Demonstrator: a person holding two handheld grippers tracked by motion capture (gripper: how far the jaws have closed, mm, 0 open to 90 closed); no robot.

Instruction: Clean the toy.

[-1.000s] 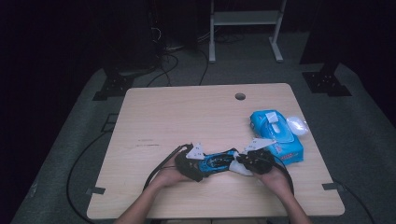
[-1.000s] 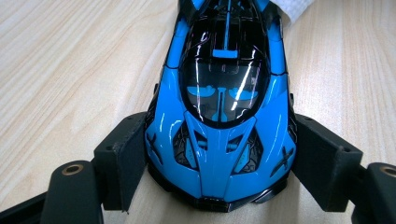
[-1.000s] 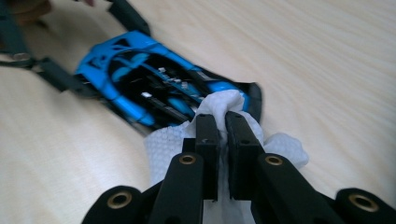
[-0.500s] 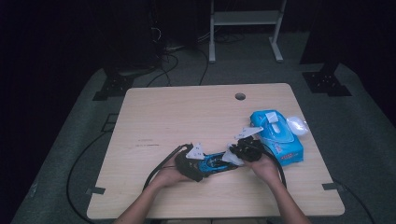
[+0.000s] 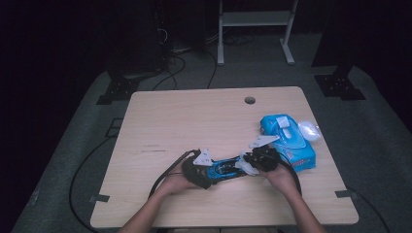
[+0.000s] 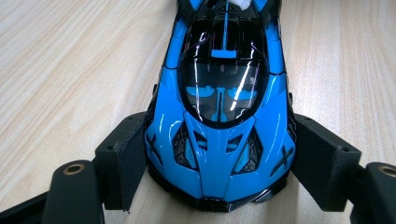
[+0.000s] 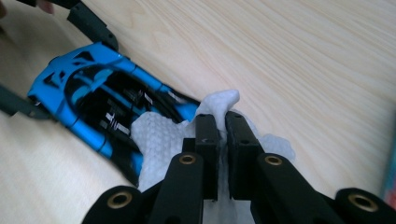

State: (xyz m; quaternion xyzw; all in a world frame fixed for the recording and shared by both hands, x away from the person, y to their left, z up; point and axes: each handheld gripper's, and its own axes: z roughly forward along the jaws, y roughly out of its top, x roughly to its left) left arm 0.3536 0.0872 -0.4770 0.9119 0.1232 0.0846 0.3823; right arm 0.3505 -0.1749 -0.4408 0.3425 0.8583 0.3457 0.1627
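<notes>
A blue and black toy car (image 5: pixel 224 169) lies on the wooden table (image 5: pixel 194 121) near its front edge. My left gripper (image 5: pixel 199 170) is shut on the car's nose (image 6: pixel 219 154), one jaw on each flank. My right gripper (image 5: pixel 252 162) is shut on a white wipe (image 7: pixel 163 140), which rests on the rear of the car (image 7: pixel 107 102). In the right gripper view the wipe is pinched between the two jaws and spreads over the car's tail. The wipe (image 5: pixel 245 167) also shows as a white patch at the car's right end in the high view.
A blue pack of wet wipes (image 5: pixel 287 141) lies at the table's right side, its lid flap open, with a crumpled white wipe (image 5: pixel 308 130) beside it. A cable hole (image 5: pixel 249 100) sits at the table's back. Cables trail from both grippers off the front edge.
My right gripper has moved left, from beside the wipe pack to the car's rear, carrying the white wipe onto it. The left gripper and the car have stayed put.
</notes>
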